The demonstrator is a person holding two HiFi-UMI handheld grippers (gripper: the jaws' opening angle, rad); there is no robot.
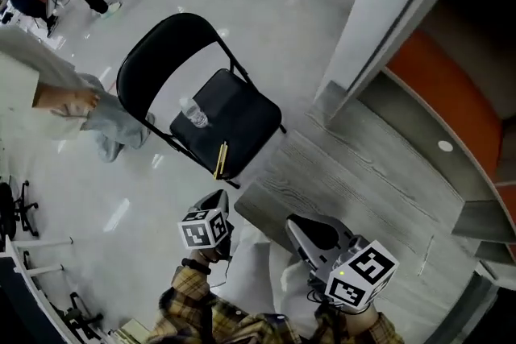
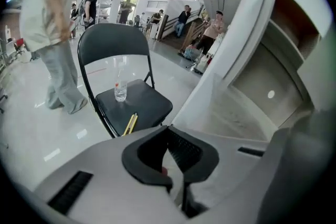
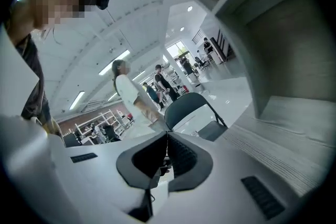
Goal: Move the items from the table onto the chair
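Glossy pale floor (image 1: 266, 20) spreads under a black folding chair (image 1: 242, 113), with a grey wood-grain table (image 1: 363, 189) running along the right and a person in pale clothes (image 1: 48, 84) standing just beside the chair's back. Both of the task's things that show are on the seat: a small clear bottle (image 1: 193, 113) upright near the middle, and a slim yellow-and-black tool (image 1: 220, 159) lying flat at the front edge.

The left gripper (image 1: 218, 201) and the right gripper (image 1: 305, 228) are held low near the table's near corner, well apart from the chair. Each has its jaws pressed together with nothing between them.

No item shows on the visible stretch of table, so the job looks close to done – a check of the hidden part comes first. Anything left calls for the jaws parted wide before the reach, then a landing on the bare rear of the seat.

The bottle is light, smooth plastic – a nudge would probably topple it. The tool is thin and hard, and so near the edge that a knock could send it off. The seat looks matte and slightly padded, the frame thin tube
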